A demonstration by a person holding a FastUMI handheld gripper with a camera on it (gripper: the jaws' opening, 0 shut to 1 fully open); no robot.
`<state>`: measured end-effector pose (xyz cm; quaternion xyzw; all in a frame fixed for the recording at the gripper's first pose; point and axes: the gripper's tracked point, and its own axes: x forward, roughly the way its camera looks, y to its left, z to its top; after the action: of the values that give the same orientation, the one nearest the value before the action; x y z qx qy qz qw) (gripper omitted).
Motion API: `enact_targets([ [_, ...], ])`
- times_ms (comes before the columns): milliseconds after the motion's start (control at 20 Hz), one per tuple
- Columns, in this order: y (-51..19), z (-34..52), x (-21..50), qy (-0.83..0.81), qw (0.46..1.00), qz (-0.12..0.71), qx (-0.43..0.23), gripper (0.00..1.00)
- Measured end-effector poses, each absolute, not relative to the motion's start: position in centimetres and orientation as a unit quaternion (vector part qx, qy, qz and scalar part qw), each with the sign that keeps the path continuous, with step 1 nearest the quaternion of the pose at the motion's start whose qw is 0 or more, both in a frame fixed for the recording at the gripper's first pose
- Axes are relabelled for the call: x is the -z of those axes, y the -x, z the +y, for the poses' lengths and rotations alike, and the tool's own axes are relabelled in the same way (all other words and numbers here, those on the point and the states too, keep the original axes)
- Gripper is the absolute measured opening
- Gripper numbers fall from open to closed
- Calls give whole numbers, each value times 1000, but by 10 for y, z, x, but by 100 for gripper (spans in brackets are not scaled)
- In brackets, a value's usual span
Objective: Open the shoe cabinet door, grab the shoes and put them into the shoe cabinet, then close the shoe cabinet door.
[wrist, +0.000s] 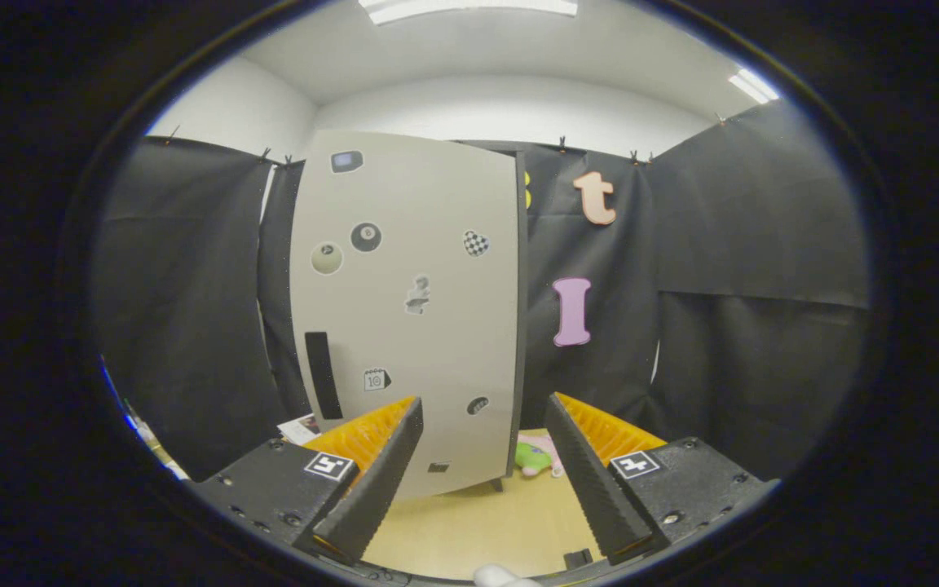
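The shoe cabinet point(408, 326) fills the middle of the frame, a tall pale grey unit standing on a light wooden floor point(478, 522); its door point(429, 269) is closed flat, so whatever is inside is hidden. A dark vertical handle slot point(323, 375) sits at the door's lower left. Small stickers are scattered over the door, among them a black eight ball point(366, 237), a pale ball point(327, 258) and a checkered heart point(476, 243); the rest are too small to make out, and the only readable mark is the ball's "8". The gripper point(482, 461) points at the cabinet's lower part from the bottom centre, its fingers spread wide apart with nothing between them, their bases cut off by the edge of the view. Between the fingers, right of the cabinet's lower corner, a pink and green soft object point(536, 456) lies on the floor, half hidden behind the right finger; whether it is a shoe cannot be told. Some paper point(300, 427) peeks out lower left.
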<state>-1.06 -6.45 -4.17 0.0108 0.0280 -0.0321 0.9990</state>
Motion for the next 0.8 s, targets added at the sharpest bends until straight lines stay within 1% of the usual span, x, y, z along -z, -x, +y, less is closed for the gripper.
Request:
enact_targets([
  [350,41,-92,23,-21,997,19,69,99],
  [800,56,-88,16,-21,997,7,70,99],
])
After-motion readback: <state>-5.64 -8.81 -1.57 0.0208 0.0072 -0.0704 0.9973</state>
